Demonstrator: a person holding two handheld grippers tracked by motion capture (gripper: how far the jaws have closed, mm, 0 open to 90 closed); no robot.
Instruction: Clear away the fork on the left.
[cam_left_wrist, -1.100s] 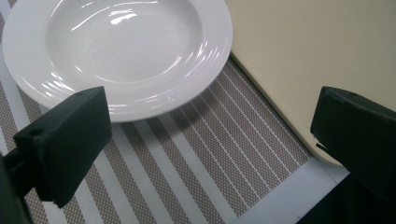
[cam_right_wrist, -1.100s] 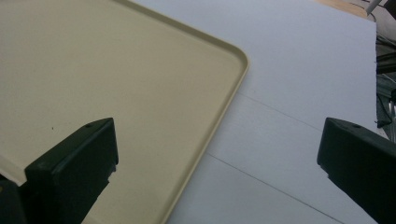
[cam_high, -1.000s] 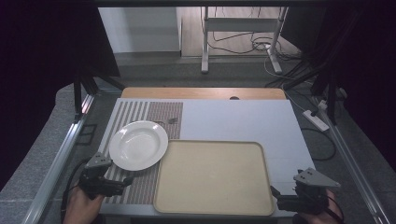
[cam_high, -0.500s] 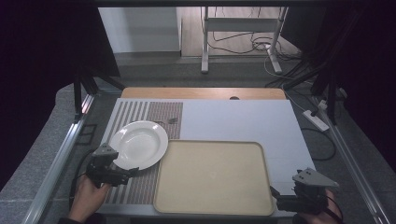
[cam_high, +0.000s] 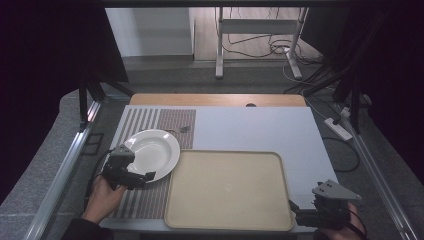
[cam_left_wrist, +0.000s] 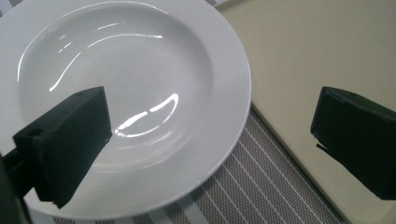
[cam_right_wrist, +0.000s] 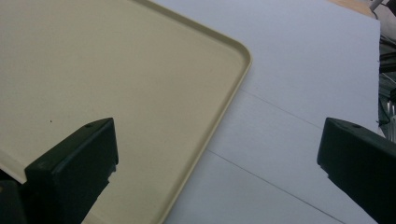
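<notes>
White plate (cam_left_wrist: 140, 88), round, glossy, deep-welled, empty; left gripper (cam_left_wrist: 210, 149) jaws wide apart over its rim; right gripper (cam_right_wrist: 219, 172) likewise spread

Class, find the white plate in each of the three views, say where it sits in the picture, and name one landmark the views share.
High view: the white plate lies left of centre on the striped mat, beside the tray.
Left gripper view: it covers the upper left, beyond the open jaws.
Right gripper view: not in it.
Shared landmark: the beige tray, at upper right in the left gripper view, at left in the right gripper view.
</notes>
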